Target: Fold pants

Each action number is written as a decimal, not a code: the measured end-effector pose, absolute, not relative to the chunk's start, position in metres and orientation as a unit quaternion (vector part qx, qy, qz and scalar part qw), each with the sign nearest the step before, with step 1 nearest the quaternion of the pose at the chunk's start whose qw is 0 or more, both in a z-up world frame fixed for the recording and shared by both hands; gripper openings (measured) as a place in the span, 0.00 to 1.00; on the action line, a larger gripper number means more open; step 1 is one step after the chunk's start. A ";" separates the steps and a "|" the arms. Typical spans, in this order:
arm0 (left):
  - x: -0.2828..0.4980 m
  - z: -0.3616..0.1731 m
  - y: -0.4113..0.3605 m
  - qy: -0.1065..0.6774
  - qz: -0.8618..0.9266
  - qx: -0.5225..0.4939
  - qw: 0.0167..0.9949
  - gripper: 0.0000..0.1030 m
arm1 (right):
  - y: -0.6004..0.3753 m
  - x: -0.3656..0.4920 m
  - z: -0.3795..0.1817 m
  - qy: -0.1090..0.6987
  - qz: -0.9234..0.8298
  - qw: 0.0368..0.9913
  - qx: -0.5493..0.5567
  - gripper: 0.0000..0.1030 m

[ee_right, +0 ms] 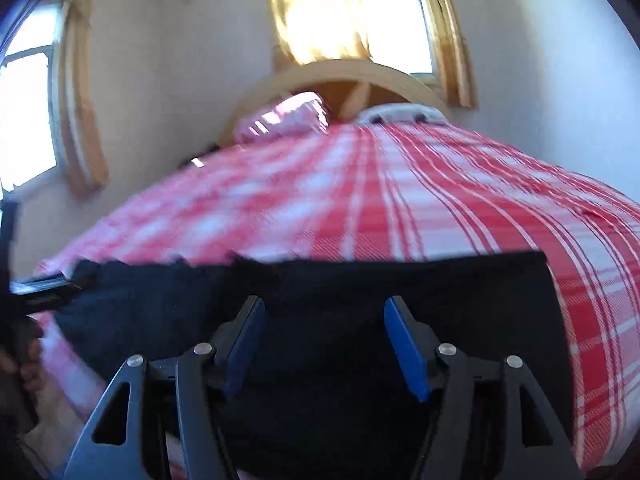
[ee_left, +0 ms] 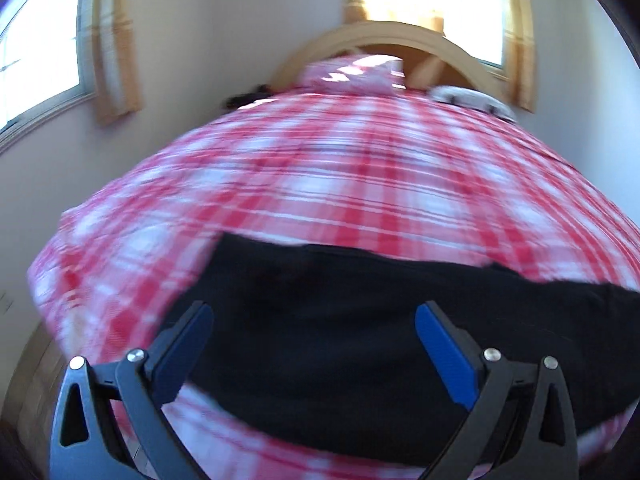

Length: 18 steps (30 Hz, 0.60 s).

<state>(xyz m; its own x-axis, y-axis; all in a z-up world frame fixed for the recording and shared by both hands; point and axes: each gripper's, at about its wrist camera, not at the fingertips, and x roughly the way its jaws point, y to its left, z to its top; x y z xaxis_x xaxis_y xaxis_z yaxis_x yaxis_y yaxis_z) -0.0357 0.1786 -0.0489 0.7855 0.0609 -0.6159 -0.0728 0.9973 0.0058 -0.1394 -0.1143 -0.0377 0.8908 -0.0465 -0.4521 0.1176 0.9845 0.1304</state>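
Left gripper (ee_left: 314,312): jaws standing wide apart, gripping nothing, hovering over the black pants (ee_left: 340,340). Right gripper (ee_right: 324,306): jaws likewise parted, though less widely, holding nothing, pointing at the pants (ee_right: 360,300) too.

Pants lying flat across the near end of the bed (ee_left: 360,160), on the red-and-white plaid cover, well short of the pillow (ee_left: 352,74) by the headboard (ee_left: 400,34). Left end of the pants showing a straight edge in the left view; right end showing a square corner in the right view. Whether already folded once: hard telling, with the blur and the dark cloth.

Judging the step in hand: coming down for a paired grasp before the next fold. Doing it well likely meaning:
- lowering both grippers onto matching points of one edge of the pants, each near its own end;
- closing on every layer of cloth, not the plaid cover beneath;
- lifting evenly and carrying the edge straight across the pants, keeping the far edge lined up;
- avoiding dragging, since soft cloth is apt to bunch on a yielding bed.
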 end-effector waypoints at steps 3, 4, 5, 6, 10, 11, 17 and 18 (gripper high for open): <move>-0.036 -0.058 0.219 0.341 0.087 -0.056 0.934 1.00 | -0.095 -0.146 -0.025 0.204 -0.009 0.976 0.079 0.62; -0.038 -0.064 0.229 0.354 0.096 -0.077 0.927 1.00 | -0.088 -0.144 -0.027 0.211 0.001 0.974 0.088 0.62; -0.041 -0.069 0.232 0.362 0.101 -0.092 0.922 1.00 | -0.084 -0.140 -0.030 0.220 0.010 0.971 0.097 0.62; -0.043 -0.073 0.236 0.368 0.103 -0.106 0.918 1.00 | -0.077 -0.135 -0.037 0.235 0.016 0.966 0.103 0.62; -0.043 -0.094 0.244 0.401 0.082 -0.177 0.895 0.98 | -0.069 -0.125 -0.063 0.281 0.015 0.950 0.136 0.63; -0.044 -0.098 0.246 0.406 0.079 -0.193 0.890 0.97 | -0.069 -0.124 -0.067 0.284 0.014 0.948 0.144 0.63; -0.051 -0.092 0.253 0.369 0.052 -0.263 0.890 0.77 | -0.066 -0.122 -0.069 0.287 0.015 0.948 0.137 0.63; -0.050 -0.093 0.255 0.366 0.049 -0.276 0.888 0.77 | -0.068 -0.123 -0.068 0.286 0.016 0.947 0.143 0.63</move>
